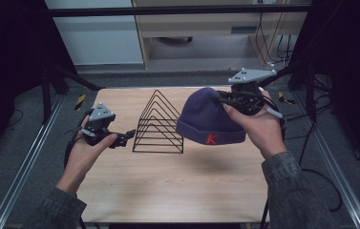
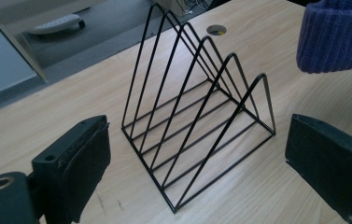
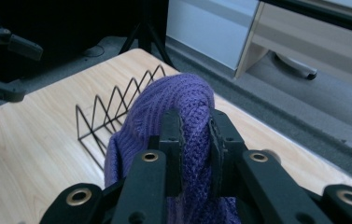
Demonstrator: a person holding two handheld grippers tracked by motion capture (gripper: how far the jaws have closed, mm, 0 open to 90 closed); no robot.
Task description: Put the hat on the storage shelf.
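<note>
The purple knitted wool beanie with a red letter on its folded cuff [image 1: 209,119] is soft and light, and it has no stiffness of its own: it hangs down and bends wherever nothing supports it. I judge that it cannot break and that the rough knit does not slip easily between rubber pads. A good place to take hold is a thick fold of the fabric near the crown, so that the cuff hangs free below.

The right gripper [image 3: 195,140] does exactly this: its two black jaws are pressed together on a fold of the knit. In the high view the beanie hangs in the air above the right half of the light wooden table [image 1: 168,186], just to the right of the black wire file rack with triangular dividers [image 1: 160,124], and does not touch it. The right hand [image 1: 259,125] holds its gripper raised, pointing to the left.

The left gripper [image 1: 129,135] is held at the left of the rack, with jaws wide apart and nothing between them.
</note>
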